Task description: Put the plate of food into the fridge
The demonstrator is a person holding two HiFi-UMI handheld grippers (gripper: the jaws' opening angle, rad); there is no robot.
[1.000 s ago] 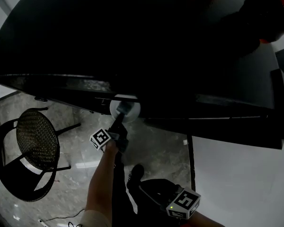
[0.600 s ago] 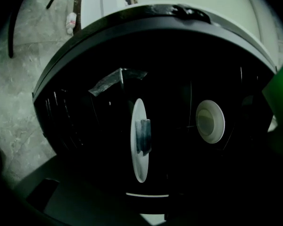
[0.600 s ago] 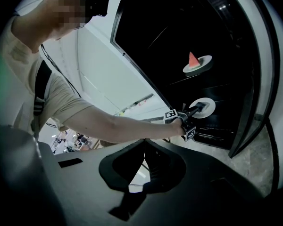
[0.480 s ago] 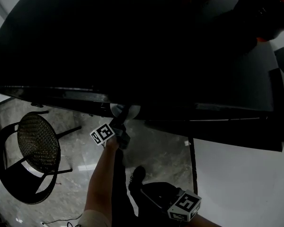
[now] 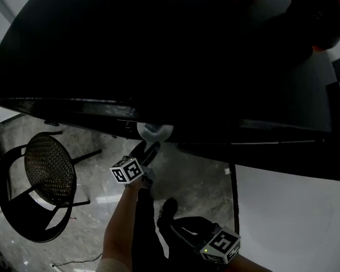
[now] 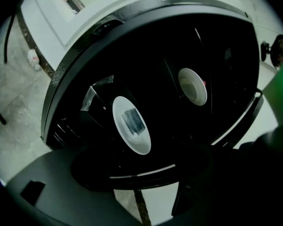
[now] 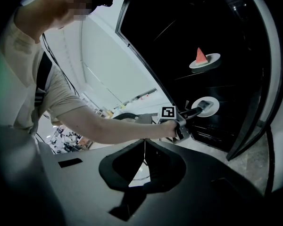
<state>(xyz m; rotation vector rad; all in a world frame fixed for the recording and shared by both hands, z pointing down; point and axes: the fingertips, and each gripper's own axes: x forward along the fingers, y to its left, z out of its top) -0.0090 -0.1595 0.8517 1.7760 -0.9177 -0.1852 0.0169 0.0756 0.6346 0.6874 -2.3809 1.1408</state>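
Note:
A white plate (image 6: 132,124) with a grey piece of food lies on a lower shelf inside the dark fridge (image 5: 158,50). It also shows as the plate (image 5: 154,131) under the fridge's top edge and as the plate (image 7: 205,106) from the side. My left gripper (image 5: 149,151) has just been opening. It stands open just in front of the plate's near rim, with nothing between its jaws. One shelf up sits a second plate (image 7: 203,60) carrying a red wedge. My right gripper (image 7: 144,142) hangs shut and empty, low by the person's side.
A black mesh chair (image 5: 42,180) stands on the marble floor to the left. A white cabinet (image 5: 289,220) is at the right, next to the fridge. The open fridge door (image 7: 257,102) frames the shelves on the right in the right gripper view.
The left gripper has let go of the plate, rolled, and drawn back a little from it. The plate stays on the shelf. The right gripper has not moved.

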